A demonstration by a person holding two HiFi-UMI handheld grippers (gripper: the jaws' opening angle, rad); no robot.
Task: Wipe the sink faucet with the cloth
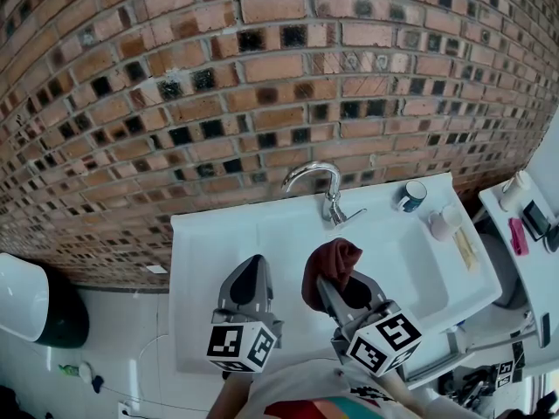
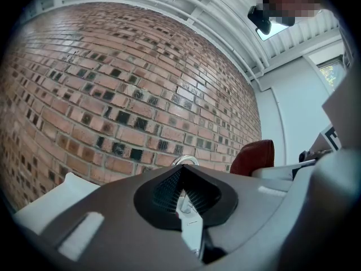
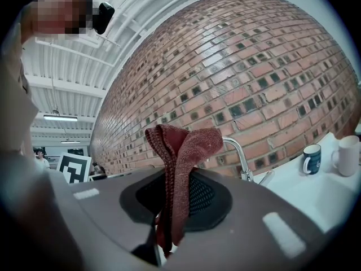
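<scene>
Cloth, dark red and knitted, sits bunched at the tip of the right gripper, whose fingers are clamped on it. In the right gripper view a fold stands up above the fingers and a tail hangs down between them. The cloth is over the white sink, in front of the faucet and not touching it. The faucet is a chrome gooseneck rising from the sink's back edge, its spout arching to the person's left, with a lever at its base pointing right. The left gripper hovers over the left part of the sink, just beside the right one, its fingers together on nothing.

The step in hand looks like the approach; no wiping contact is made yet. To do it well, I would bring the raised fold against the metal, not the hard finger tips. I would start at the top of the arch, follow the curve down to the base, then go around the lever. Pressure should be light enough that the cloth is not dragged out of the grip, since only a narrow part seems pinched.

A dark mug and a white cup stand on the sink's right ledge, near the lever, so a wide sweep there could knock them. Behind everything rises a brick wall.
</scene>
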